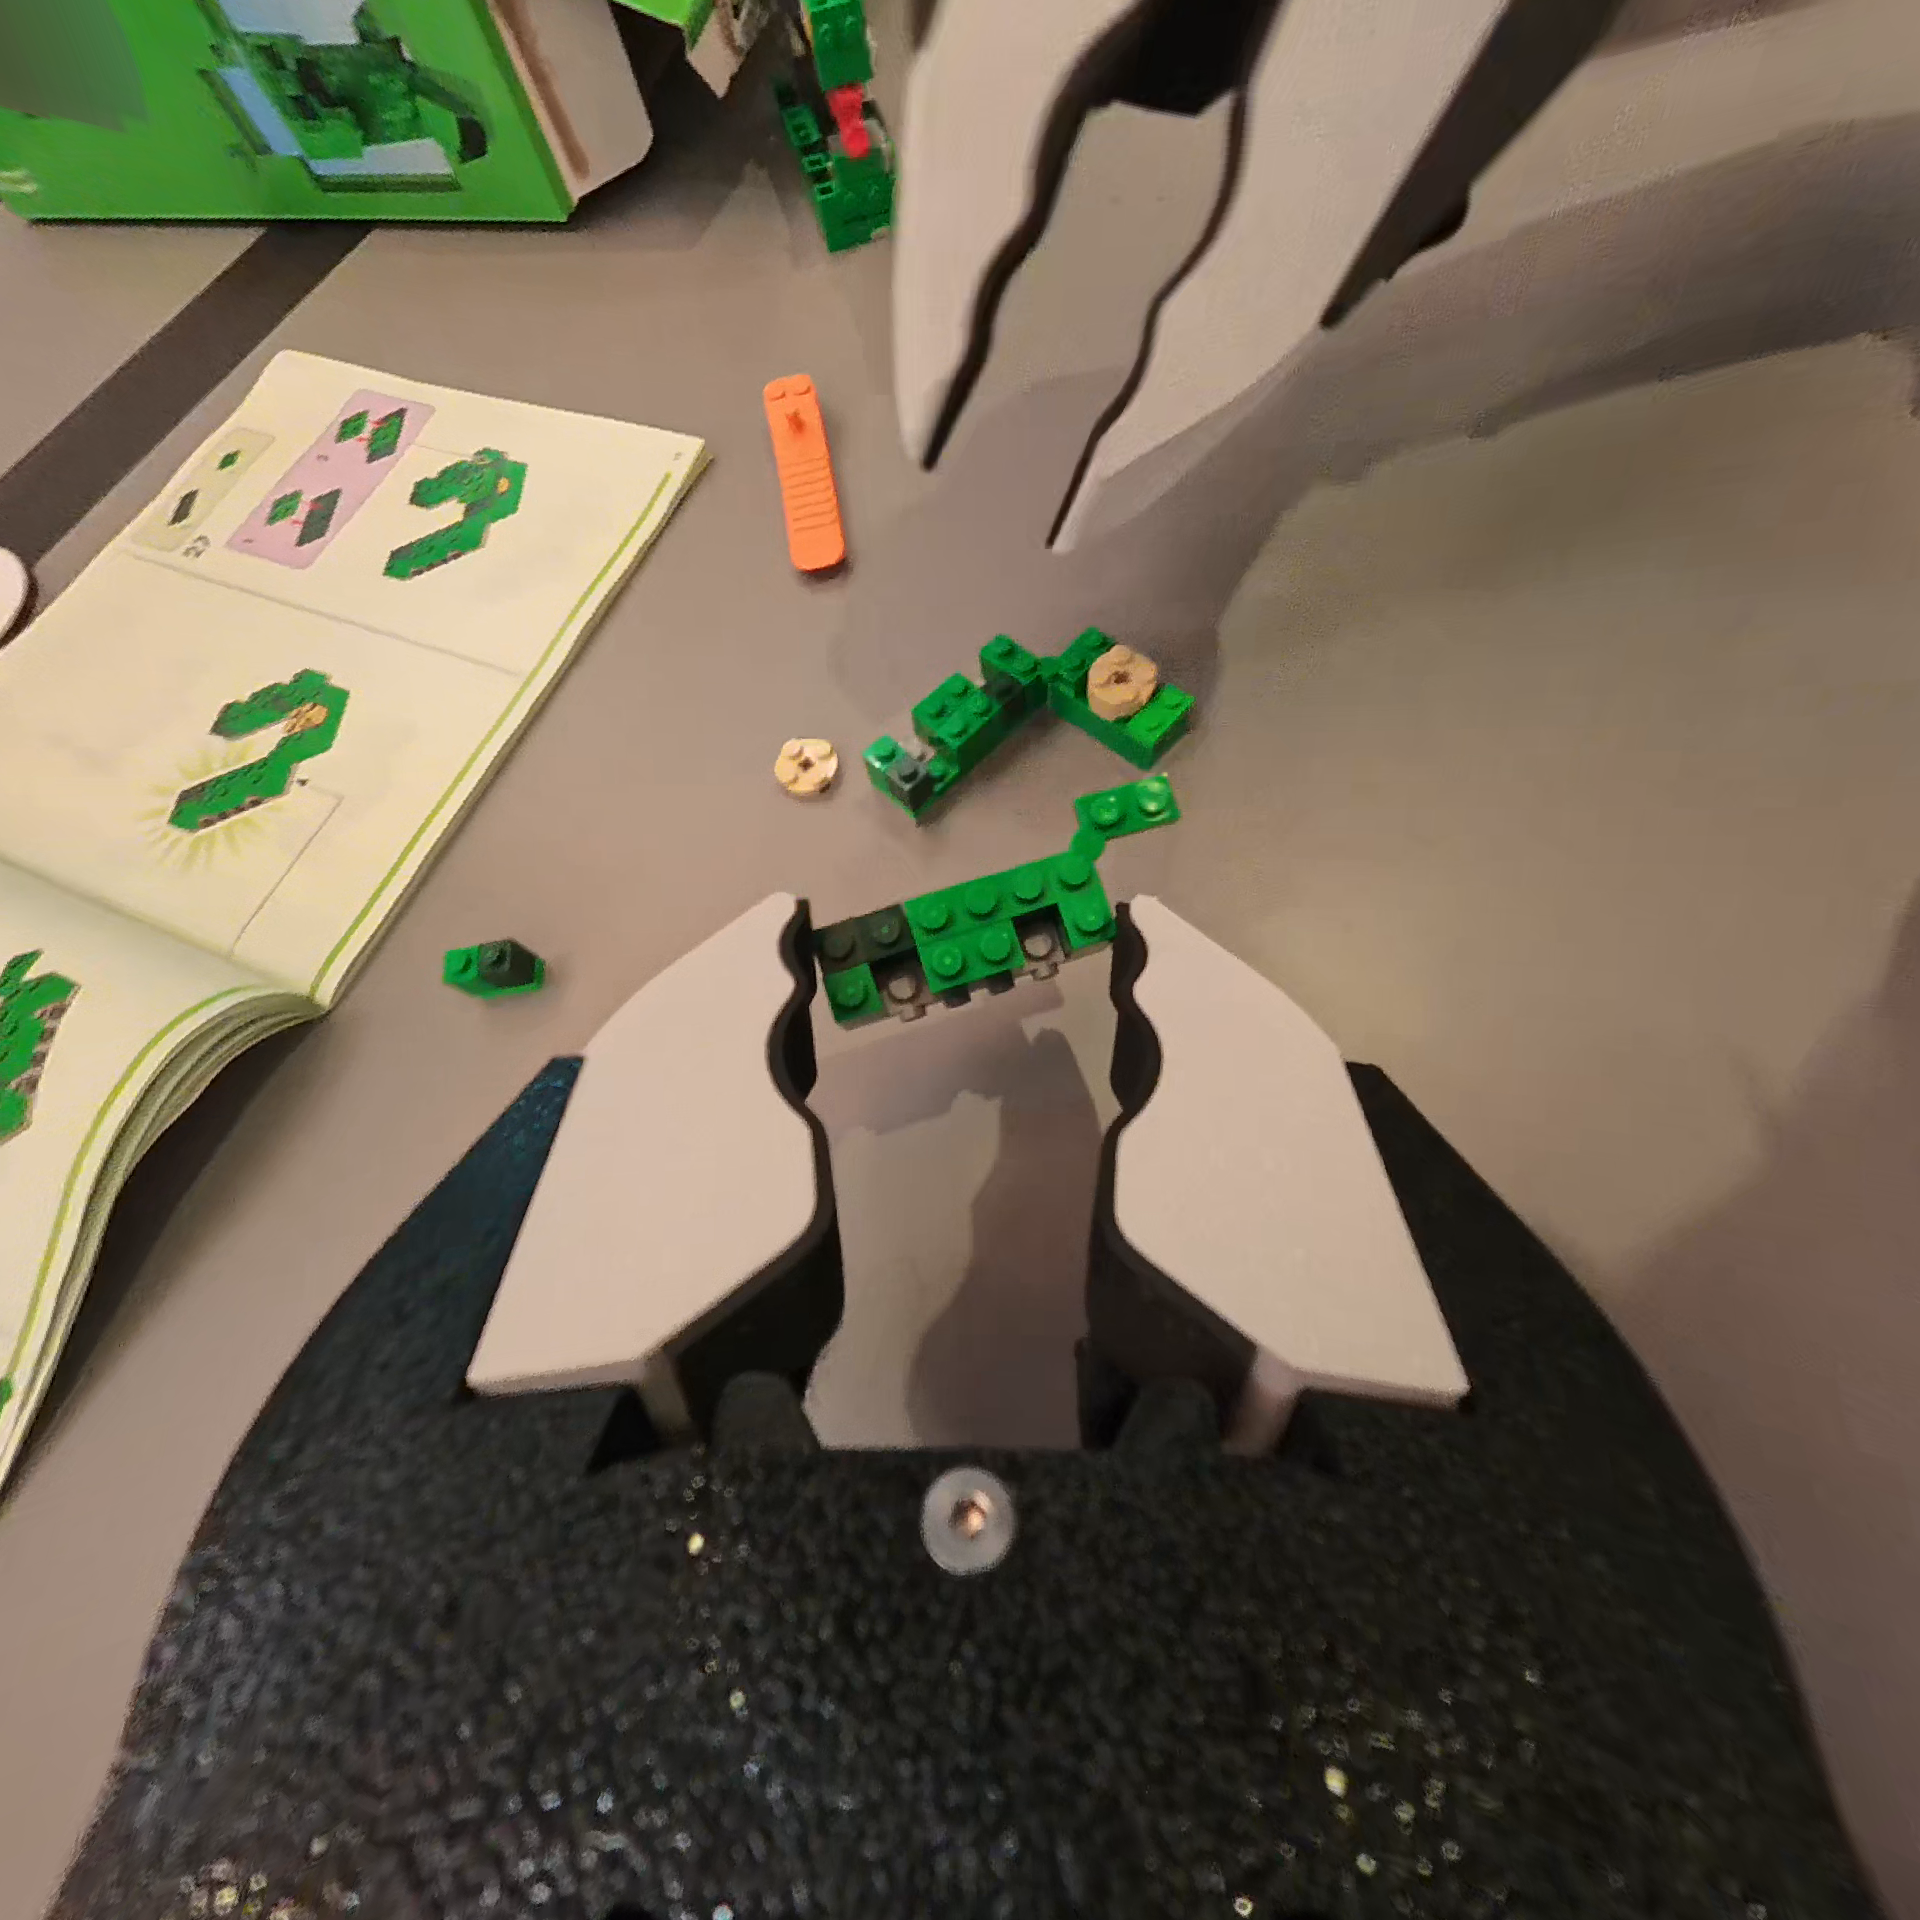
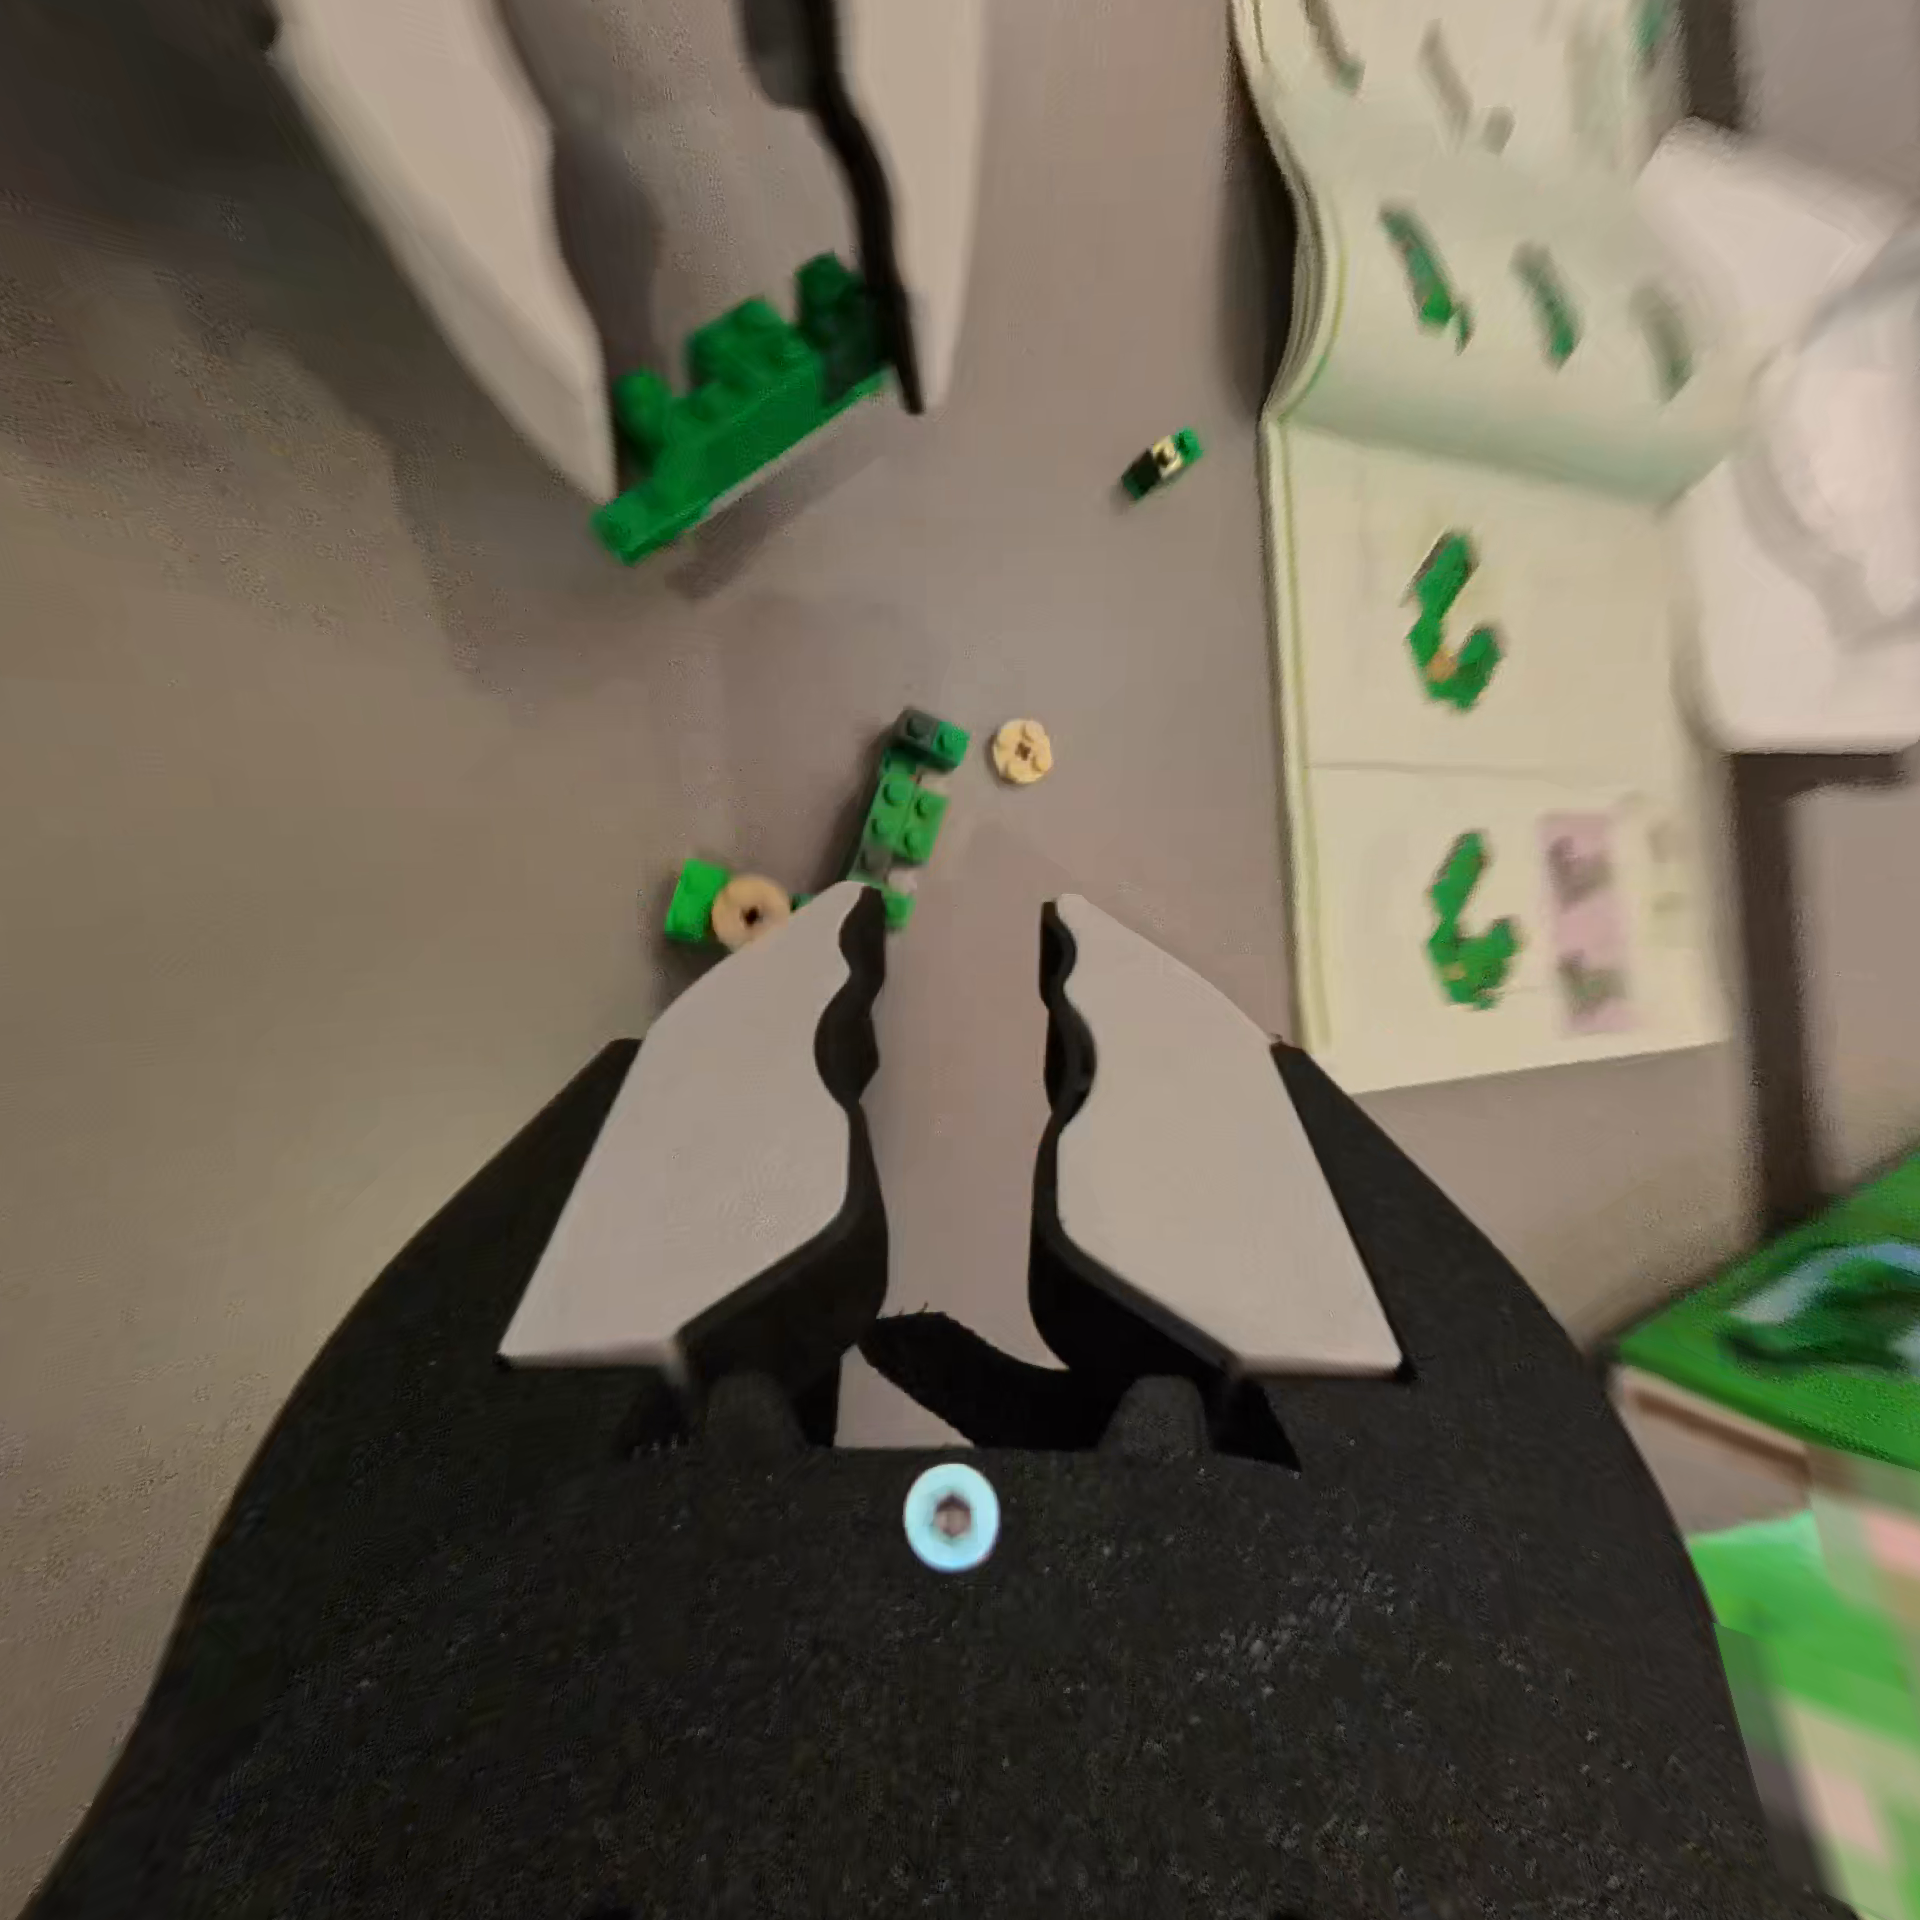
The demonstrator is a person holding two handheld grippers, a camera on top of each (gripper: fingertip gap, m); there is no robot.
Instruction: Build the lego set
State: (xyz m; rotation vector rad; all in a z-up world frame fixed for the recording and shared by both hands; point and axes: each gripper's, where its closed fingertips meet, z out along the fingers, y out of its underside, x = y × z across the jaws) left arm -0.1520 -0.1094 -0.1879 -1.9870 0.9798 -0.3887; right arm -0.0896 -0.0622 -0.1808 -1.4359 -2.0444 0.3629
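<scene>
My left gripper (image 1: 961,920) is shut on a green brick assembly (image 1: 987,925) and holds it above the grey table; the assembly also shows in the right wrist view (image 2: 727,405). A second green assembly (image 1: 1023,717) with a tan round plate on top lies just beyond it on the table, and it also shows in the right wrist view (image 2: 904,810). A loose tan round plate (image 1: 807,767) lies to its left. A small green piece (image 1: 494,968) lies near the booklet. My right gripper (image 2: 961,914) is open and empty, above the lying assembly; it shows in the left wrist view (image 1: 987,499).
An open instruction booklet (image 1: 312,727) lies at the left. An orange brick separator (image 1: 803,473) lies beyond the assemblies. A green box (image 1: 291,104) and a tall green build (image 1: 847,135) stand at the far edge.
</scene>
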